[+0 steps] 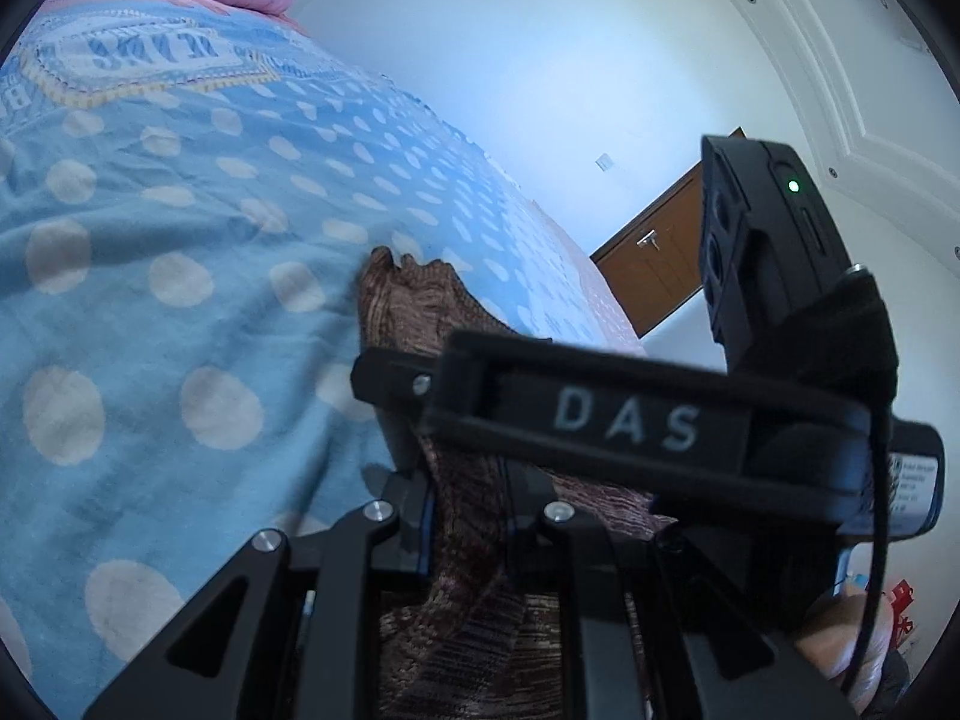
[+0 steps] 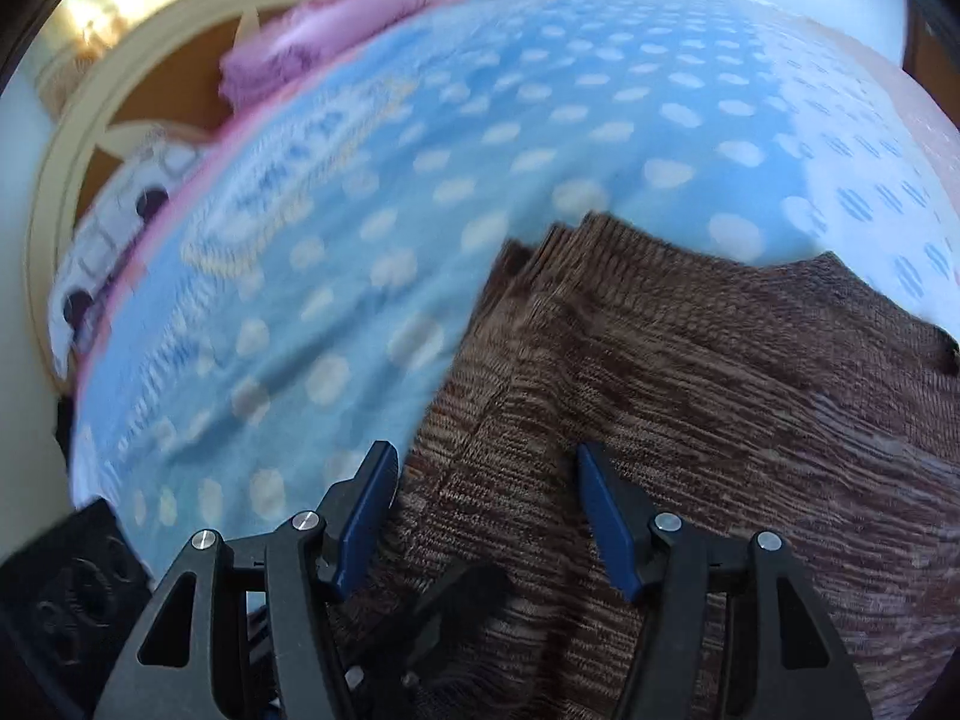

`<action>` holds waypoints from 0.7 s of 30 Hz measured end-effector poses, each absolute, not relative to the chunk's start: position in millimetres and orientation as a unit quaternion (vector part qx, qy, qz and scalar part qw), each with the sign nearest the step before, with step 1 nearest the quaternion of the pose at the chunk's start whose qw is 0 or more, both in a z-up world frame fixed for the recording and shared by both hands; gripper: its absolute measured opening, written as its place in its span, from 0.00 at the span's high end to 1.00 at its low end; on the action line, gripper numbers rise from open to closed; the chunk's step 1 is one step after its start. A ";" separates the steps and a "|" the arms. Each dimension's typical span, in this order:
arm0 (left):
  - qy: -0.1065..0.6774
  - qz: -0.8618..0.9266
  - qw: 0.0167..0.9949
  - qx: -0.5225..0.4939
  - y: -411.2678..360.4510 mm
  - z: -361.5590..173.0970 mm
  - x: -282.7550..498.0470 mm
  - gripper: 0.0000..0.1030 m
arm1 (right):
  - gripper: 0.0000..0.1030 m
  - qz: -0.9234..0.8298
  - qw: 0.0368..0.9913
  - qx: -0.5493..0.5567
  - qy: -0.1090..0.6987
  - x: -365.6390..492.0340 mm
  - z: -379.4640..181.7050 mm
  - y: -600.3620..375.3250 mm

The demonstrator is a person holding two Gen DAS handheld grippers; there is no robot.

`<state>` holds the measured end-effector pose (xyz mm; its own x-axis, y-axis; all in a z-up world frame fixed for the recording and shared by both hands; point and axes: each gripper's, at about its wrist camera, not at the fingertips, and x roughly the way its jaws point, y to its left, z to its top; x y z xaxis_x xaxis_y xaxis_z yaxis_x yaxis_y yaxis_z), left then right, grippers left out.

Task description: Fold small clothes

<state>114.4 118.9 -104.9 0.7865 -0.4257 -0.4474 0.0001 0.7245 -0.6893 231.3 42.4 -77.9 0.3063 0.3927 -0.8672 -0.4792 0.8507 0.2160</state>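
Meanwhile the left tongs (image 1: 465,480) clench the brown knit garment (image 2: 690,372) while the right tongs (image 2: 486,516) gape above it.

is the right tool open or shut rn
Open. In the right wrist view the right tool has its blue pads spread apart above the brown knit garment, gripping nothing.
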 end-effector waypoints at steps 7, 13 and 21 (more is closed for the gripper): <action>0.319 -0.139 0.879 -0.325 106.7 -101.6 121.5 0.83 | 0.71 0.258 0.816 -0.002 0.516 229.8 -74.0 20.1; 0.334 -0.153 0.897 -0.245 66.8 -74.8 121.4 0.83 | 0.78 0.247 0.839 0.107 0.473 215.0 -58.6 -33.9; 0.362 -0.222 0.893 -0.150 -22.4 -54.4 131.6 0.83 | 0.80 0.216 0.839 0.257 0.428 194.4 -56.7 -150.9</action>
<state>131.6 -22.4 -54.4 0.6392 -0.5044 -0.5805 0.2869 0.8567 -0.4286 194.4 -150.9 -56.7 0.5391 0.5830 -0.6078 -0.1433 0.7747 0.6159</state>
